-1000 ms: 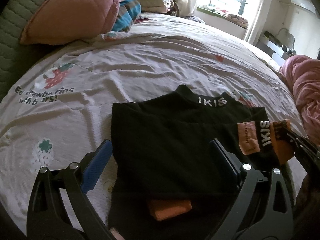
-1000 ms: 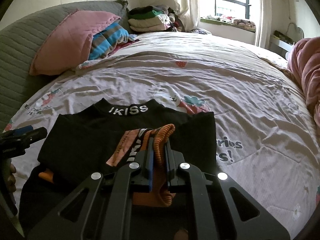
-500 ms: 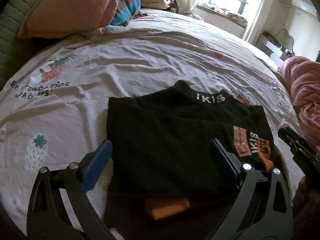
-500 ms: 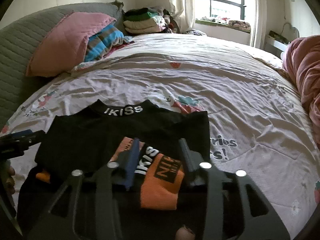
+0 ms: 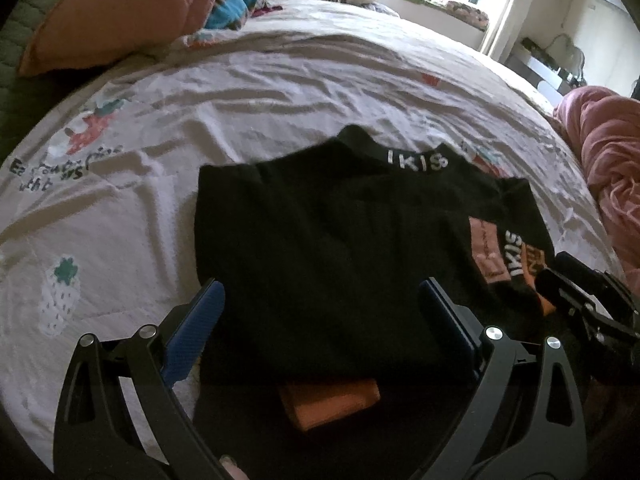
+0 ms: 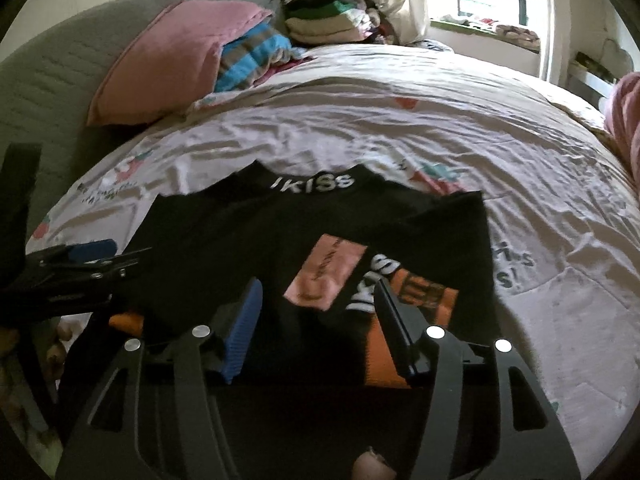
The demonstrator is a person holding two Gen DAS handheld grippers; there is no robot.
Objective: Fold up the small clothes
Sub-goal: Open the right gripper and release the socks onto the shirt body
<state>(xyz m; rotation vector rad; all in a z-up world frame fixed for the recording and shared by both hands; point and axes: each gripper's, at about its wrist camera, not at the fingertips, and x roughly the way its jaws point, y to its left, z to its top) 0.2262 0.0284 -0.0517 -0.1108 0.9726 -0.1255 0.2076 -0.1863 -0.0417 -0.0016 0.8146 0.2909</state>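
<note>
We see the black IKISS top (image 5: 328, 256) lying mid-frame on the strawberry-print sheet (image 5: 260, 92), sleeves folded in. It looks light, soft and floppy, so we would pinch its lower hem corners. Our left gripper (image 5: 320, 304) and right gripper (image 6: 316, 300) hover with jaws spread, holding nothing.

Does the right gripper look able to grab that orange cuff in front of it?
Probably yes. The right gripper is open above the orange cuff, which lies flat on the black top with nothing covering it.
</note>
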